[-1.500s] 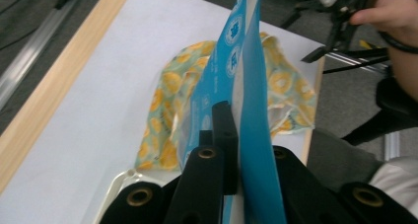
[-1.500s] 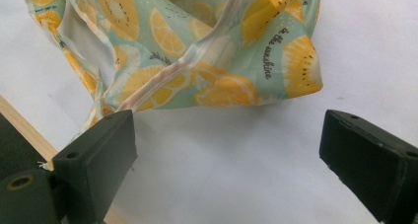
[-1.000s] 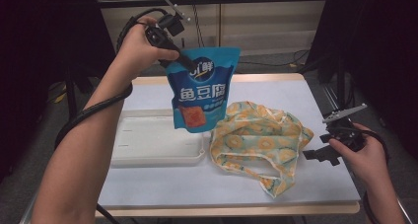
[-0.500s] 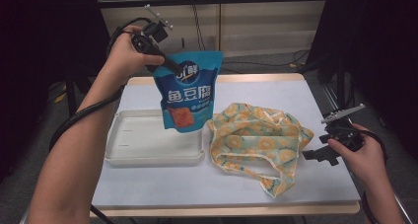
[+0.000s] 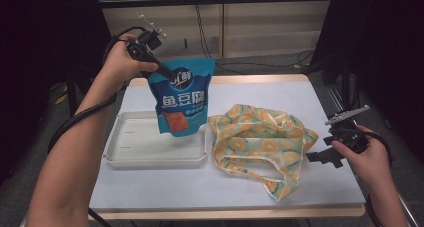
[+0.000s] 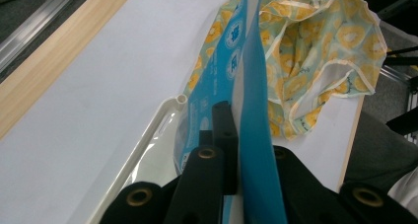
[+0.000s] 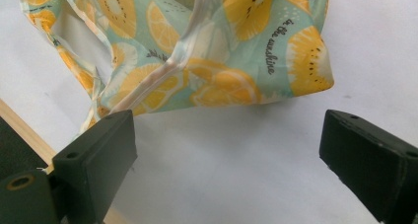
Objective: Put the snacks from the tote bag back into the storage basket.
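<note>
Since a second ago the left hand-held gripper (image 5: 162,73) has carried the blue snack pouch (image 5: 183,98) leftward and lower, clamped on its top corner; the glossy pouch hangs over the white tray (image 5: 125,154) near the tabletop's (image 5: 260,94) left edge. Beside the fruit-print bag (image 5: 260,142), the right hand-held gripper (image 5: 325,156) gapes unloaded at the right edge.

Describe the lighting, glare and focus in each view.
High view: table brightly lit, surroundings dark, blue snack pouch slightly soft. Left gripper view: pouch edge close and blurred, faint glare on white tray. Right gripper view: fruit-print bag sharp, soft shadow beneath it.
</note>
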A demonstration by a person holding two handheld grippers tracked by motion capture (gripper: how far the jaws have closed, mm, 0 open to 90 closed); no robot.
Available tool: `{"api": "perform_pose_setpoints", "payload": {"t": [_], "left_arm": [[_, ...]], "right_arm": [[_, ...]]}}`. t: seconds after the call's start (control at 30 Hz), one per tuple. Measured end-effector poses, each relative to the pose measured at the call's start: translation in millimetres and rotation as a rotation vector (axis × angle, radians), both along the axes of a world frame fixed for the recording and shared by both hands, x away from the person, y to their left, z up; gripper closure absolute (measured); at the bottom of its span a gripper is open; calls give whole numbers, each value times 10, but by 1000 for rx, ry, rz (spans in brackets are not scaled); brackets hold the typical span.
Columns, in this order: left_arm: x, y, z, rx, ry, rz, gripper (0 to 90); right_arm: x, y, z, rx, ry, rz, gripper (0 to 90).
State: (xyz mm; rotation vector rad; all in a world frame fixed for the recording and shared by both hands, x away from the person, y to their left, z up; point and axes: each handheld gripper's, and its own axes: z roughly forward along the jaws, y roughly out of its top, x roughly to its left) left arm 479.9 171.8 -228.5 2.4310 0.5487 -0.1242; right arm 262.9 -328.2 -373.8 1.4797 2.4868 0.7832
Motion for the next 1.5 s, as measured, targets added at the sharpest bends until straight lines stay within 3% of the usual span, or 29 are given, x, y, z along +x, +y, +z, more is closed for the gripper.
{"api": "perform_pose_setpoints", "payload": {"t": [0.13, 0.2, 0.27, 0.37, 0.43, 0.5, 0.57, 0.73, 0.8, 0.9, 0.93, 0.97, 1.03, 1.13, 1.3, 1.5], "left_arm": [[29, 111, -40, -4, 1, 15, 900], [70, 157, -76, 15, -4, -9, 900], [84, 173, -145, -3, 11, 14, 900], [124, 183, -295, 13, 3, -6, 900], [124, 190, -371, 15, 10, 9, 900], [147, 257, -396, -19, 4, -6, 900], [127, 261, -445, -14, -6, -25, 900], [108, 387, -491, -28, 6, 7, 875], [87, 406, -487, -24, 7, 27, 819], [59, 427, -498, 42, 21, 54, 697], [39, 426, -511, 32, 29, 92, 607], [34, 445, -511, 37, 29, 90, 524], [-13, 463, -526, 37, 13, 120, 467], [-87, 496, -563, 53, 20, 167, 298], [-200, 605, -621, 40, 24, 215, 223], [-326, 647, -700, 26, 31, 222, 188]], "right_arm": [[6, 3, -14, -4, 8, -1, 69], [11, 11, -21, -5, 11, -2, 69], [17, 22, -21, -7, 12, -1, 69], [20, 37, -24, -7, 14, -4, 69], [22, 35, -28, -8, 14, 0, 69], [17, 38, -27, -9, 15, -1, 69], [13, 36, -26, -10, 13, 2, 69], [9, 38, -15, -9, 13, 2, 69], [3, 45, -11, -10, 13, 7, 69], [10, 41, -19, -8, 13, 7, 69], [12, 40, -24, -9, 13, 8, 69], [12, 42, -26, -9, 16, 7, 69], [11, 45, -26, -9, 16, 11, 69], [11, 48, -25, -6, 17, 12, 69], [13, 56, -29, -8, 19, 16, 69], [13, 75, -17, -6, 10, 20, 69]]}}
